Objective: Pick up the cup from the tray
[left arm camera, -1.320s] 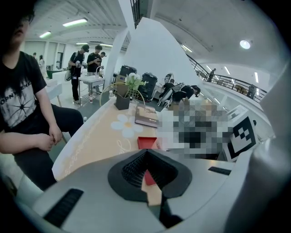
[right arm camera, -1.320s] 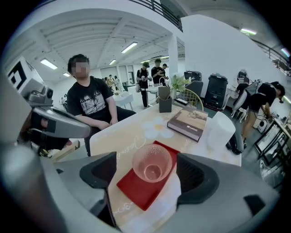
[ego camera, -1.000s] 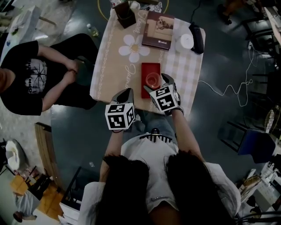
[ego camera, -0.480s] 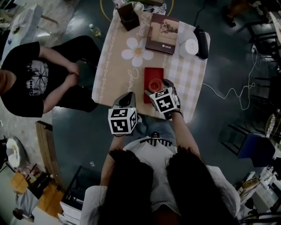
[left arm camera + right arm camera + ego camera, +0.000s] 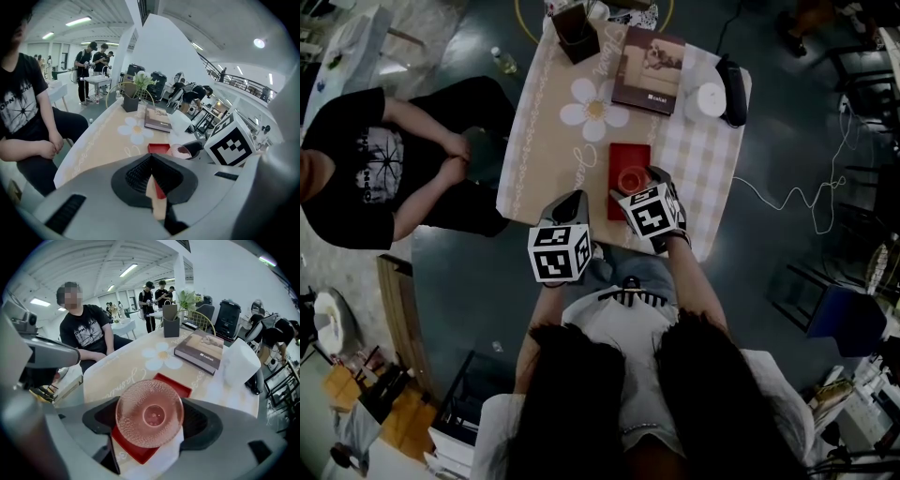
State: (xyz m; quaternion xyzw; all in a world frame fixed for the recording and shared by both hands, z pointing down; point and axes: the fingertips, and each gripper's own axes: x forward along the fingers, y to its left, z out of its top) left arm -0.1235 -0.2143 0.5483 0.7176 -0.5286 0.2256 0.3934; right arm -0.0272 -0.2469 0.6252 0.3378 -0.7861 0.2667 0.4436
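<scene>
A pink pebbled glass cup (image 5: 149,412) sits between the jaws of my right gripper (image 5: 149,417), which is shut on it; I see the cup end-on as a round disc. The red tray (image 5: 174,383) lies right under and behind it on the table. From the head view the cup (image 5: 631,177) is over the near half of the tray (image 5: 629,153), with my right gripper (image 5: 634,186) reaching in from the near side. My left gripper (image 5: 570,202) hovers at the table's near edge, left of the tray. Its jaws (image 5: 151,161) meet at the tip, holding nothing. The left gripper view also shows the cup (image 5: 181,151).
A book (image 5: 648,58) and a white cup-like object (image 5: 705,98) lie beyond the tray, with a black object (image 5: 733,79) at the far right edge. A dark plant holder (image 5: 573,34) stands at the far end. A seated person (image 5: 366,169) is at the table's left side.
Hardly anything moved. My right gripper stays closed on the cup over the tray, and my left gripper has shifted only slightly by the near edge.
</scene>
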